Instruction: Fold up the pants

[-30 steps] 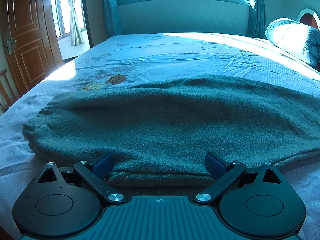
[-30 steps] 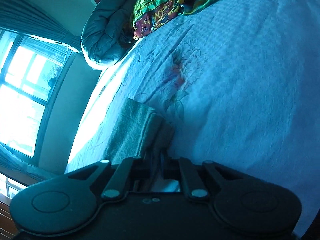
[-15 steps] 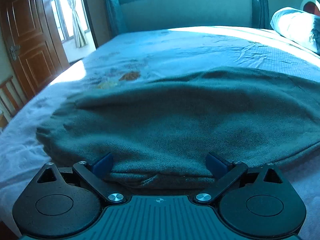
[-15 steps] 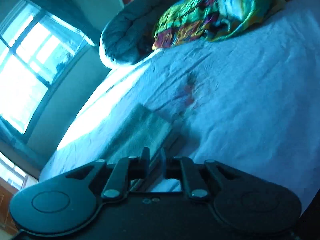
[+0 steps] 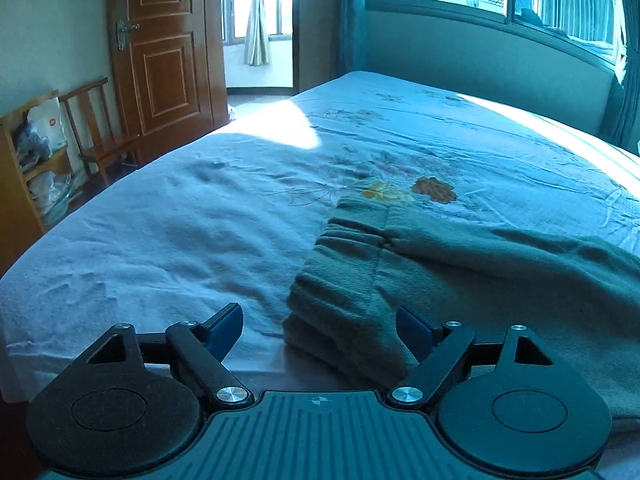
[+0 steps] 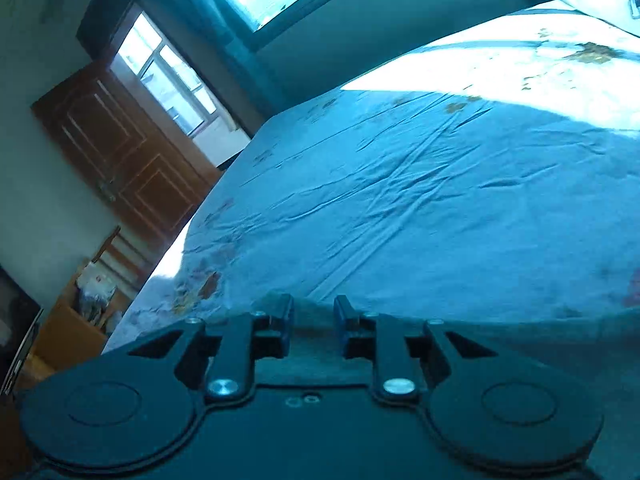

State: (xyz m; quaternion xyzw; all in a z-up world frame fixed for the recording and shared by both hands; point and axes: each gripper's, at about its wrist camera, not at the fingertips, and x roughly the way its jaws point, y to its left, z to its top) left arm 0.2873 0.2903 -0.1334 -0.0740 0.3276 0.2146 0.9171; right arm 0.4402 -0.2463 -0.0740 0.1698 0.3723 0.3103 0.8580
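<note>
Two grippers are seen here. Left gripper (image 5: 319, 330) is spread wide, having just been closing a bit, with the gathered waistband corner of the grey-green fleece pants (image 5: 460, 280) between the blue pads, unpinched. Pants are laid lower right on the pale blue floral bedsheet (image 5: 180, 220). Right gripper (image 6: 313, 322) is parted narrowly over the fabric, nothing pinched.

Pants (image 5: 460, 276) on bed (image 5: 180, 240); door (image 5: 164, 40), chair (image 5: 100, 128) behind left.
</note>
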